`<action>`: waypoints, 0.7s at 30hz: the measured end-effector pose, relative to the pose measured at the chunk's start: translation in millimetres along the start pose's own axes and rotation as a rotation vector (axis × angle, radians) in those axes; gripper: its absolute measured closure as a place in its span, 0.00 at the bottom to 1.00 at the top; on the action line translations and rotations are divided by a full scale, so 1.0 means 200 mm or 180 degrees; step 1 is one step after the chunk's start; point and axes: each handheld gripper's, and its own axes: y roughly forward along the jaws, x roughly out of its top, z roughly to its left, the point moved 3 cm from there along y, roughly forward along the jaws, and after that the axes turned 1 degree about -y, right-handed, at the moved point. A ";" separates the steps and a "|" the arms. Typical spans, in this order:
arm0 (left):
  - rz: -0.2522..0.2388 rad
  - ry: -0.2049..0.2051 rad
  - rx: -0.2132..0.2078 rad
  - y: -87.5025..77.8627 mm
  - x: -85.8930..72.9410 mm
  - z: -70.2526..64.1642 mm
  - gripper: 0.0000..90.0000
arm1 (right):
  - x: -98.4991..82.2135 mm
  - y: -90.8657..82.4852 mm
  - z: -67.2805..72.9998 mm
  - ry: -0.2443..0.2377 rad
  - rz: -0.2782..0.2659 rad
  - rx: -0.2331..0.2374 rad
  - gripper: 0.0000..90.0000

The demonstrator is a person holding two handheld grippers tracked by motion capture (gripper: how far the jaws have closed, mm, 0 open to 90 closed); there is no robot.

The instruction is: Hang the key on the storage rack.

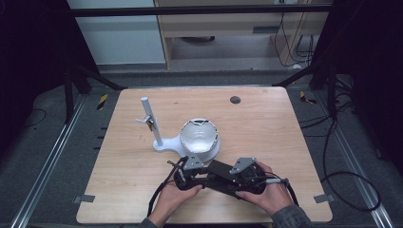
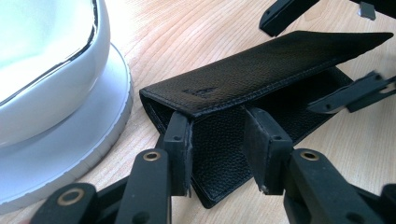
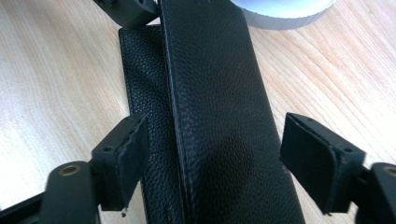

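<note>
A black leather wallet (image 1: 219, 172) lies on the wooden table (image 1: 266, 128) near the front edge, its upper flap (image 2: 271, 70) lifted a little off the lower leaf. My left gripper (image 1: 205, 171) is at its left end; in the left gripper view it (image 2: 222, 140) is open, jaws astride the lower leaf just under the flap's edge. My right gripper (image 1: 232, 177) is at the wallet's other end, open, and in the right gripper view it (image 3: 215, 149) has one jaw on each side of the flap (image 3: 215, 93), clear of the leather.
A white bowl (image 1: 199, 135) sits on a round white base (image 2: 88, 140) just behind the wallet's left end. A white post (image 1: 151, 121) with a small key-like piece rises from that base. A dark round hole (image 1: 235, 99) marks the table's far side.
</note>
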 end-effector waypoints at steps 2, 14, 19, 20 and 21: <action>0.0004 0.0003 0.0002 0.00 0.00 0.00 0.70 | 0.01 0.02 0.00 -0.0040 0.0045 -0.0018 0.29; -0.0057 -0.0045 -0.0022 -0.03 0.01 0.00 0.70 | 0.04 0.05 0.00 -0.0177 0.0148 -0.0236 0.61; -0.0034 -0.0019 0.0027 -0.06 0.00 -0.01 0.64 | 0.05 0.02 0.00 -0.0350 0.0096 -0.0396 0.82; -0.0034 -0.0019 0.0027 -0.06 0.00 -0.01 0.61 | 0.06 0.00 -0.01 -0.0355 0.0061 -0.0458 0.87; -0.0015 0.0015 0.0070 -0.06 0.00 -0.01 0.61 | 0.06 0.00 -0.01 -0.0355 0.0061 -0.0458 0.87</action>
